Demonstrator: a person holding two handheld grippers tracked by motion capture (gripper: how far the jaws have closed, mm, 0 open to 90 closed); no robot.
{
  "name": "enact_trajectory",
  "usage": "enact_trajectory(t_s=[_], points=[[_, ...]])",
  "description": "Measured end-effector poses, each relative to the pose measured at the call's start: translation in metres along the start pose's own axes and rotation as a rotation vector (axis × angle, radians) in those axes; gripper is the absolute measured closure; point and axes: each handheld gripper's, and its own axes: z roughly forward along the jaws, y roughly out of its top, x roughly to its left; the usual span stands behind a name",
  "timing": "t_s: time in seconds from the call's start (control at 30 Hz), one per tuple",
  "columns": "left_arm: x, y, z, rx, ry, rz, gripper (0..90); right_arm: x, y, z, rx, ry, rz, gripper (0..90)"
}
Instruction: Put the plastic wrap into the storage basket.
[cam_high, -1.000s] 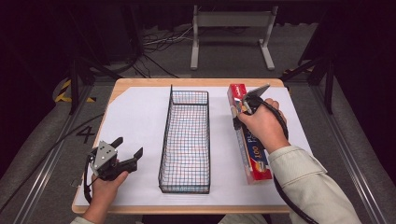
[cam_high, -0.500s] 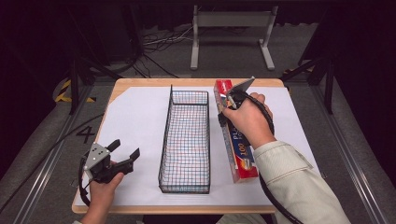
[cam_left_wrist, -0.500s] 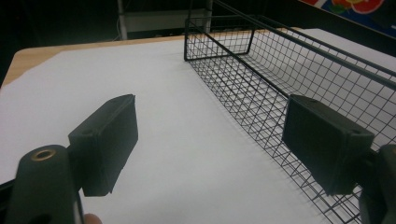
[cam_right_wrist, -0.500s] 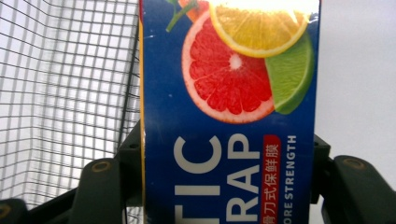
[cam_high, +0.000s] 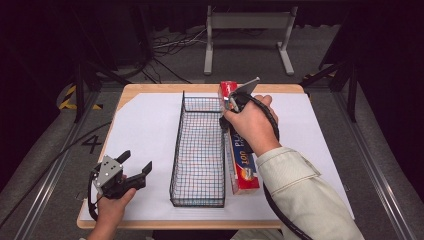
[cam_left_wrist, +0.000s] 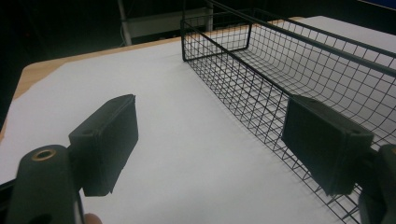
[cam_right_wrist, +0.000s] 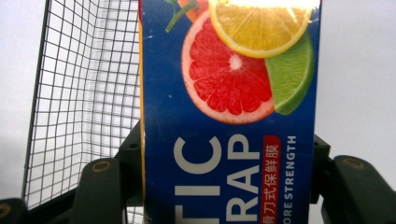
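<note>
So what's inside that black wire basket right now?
Nothing that shows: through the wire basket you see just white paper. The plastic wrap box, clamped in the right gripper, sits just beside it. The basket's near end lies outside the left gripper view.

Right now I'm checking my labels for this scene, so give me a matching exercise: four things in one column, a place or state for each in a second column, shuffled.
Things:
1. wrap box
2. basket
3. left gripper
4. right gripper

Places or states:
A. jaws open, nothing between them, near the table's front left corner
B. black wire, empty, in the middle of the table
C. shut on the box's far end
D. blue and red, lying along the basket's right side

Pairs: 1-D, 2-B, 3-A, 4-C
</note>
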Motion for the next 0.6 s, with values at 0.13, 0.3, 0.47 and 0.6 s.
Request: enact_trajectory(t_s=[0.13, 0.3, 0.47, 0.6], points=[[-0.002, 0.000, 0.000, -0.001, 0.005, 0.012, 18.9, 0.006, 0.003, 0.003, -0.001, 0.004, 0.026, 39.6], [-0.002, 0.001, -0.002, -0.010, 0.008, 0.016, 18.9, 0.017, 0.005, 0.005, -0.008, 0.006, 0.046, 39.6], [-0.005, 0.002, -0.002, -0.021, 0.027, 0.041, 19.2, 0.028, 0.007, 0.007, -0.013, -0.002, 0.069, 39.7], [-0.013, 0.004, -0.003, -0.031, 0.044, 0.113, 19.3, 0.032, 0.008, 0.011, -0.016, -0.009, 0.095, 39.7]])
